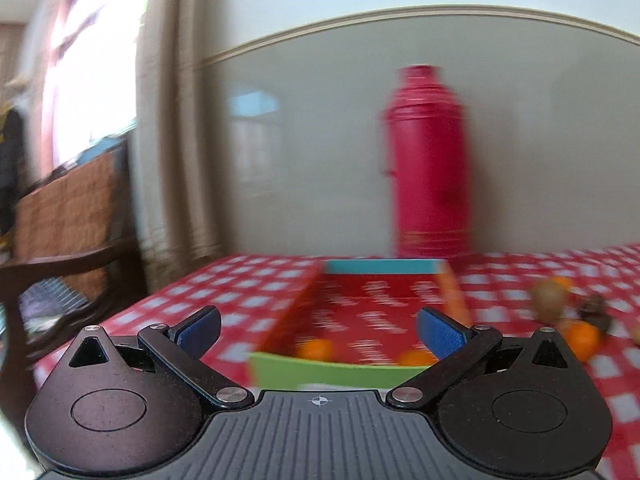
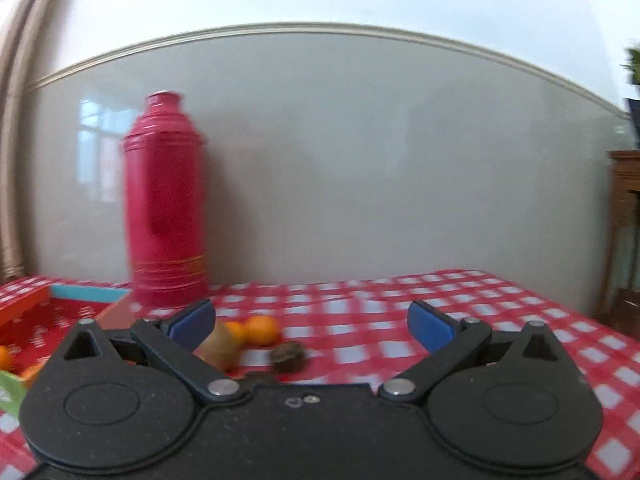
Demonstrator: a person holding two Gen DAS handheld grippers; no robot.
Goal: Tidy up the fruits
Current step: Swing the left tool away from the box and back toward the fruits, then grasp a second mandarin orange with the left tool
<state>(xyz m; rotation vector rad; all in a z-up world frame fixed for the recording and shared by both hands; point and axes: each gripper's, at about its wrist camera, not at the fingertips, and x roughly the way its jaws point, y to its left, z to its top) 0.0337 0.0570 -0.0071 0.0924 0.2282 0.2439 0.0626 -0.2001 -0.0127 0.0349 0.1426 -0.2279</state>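
Observation:
A shallow red box [image 1: 372,312] with a blue far wall and a green near wall lies on the checked tablecloth, with two oranges [image 1: 318,349] inside near its front. My left gripper [image 1: 318,330] hangs open just in front of the box, nothing between its blue pads. To the right of the box lie loose fruits: an orange [image 2: 262,330], a brown kiwi [image 2: 220,346] and a dark wrinkled fruit [image 2: 288,356]. My right gripper [image 2: 312,326] stands wide open near them and holds nothing. The same pile [image 1: 568,312] shows blurred in the left wrist view.
A tall pink thermos flask [image 2: 166,204] stands at the wall behind the box. A wooden chair [image 1: 68,232] sits off the table's left edge, a wooden cabinet [image 2: 624,216] off its right. The red and white tablecloth [image 2: 420,316] stretches to the right.

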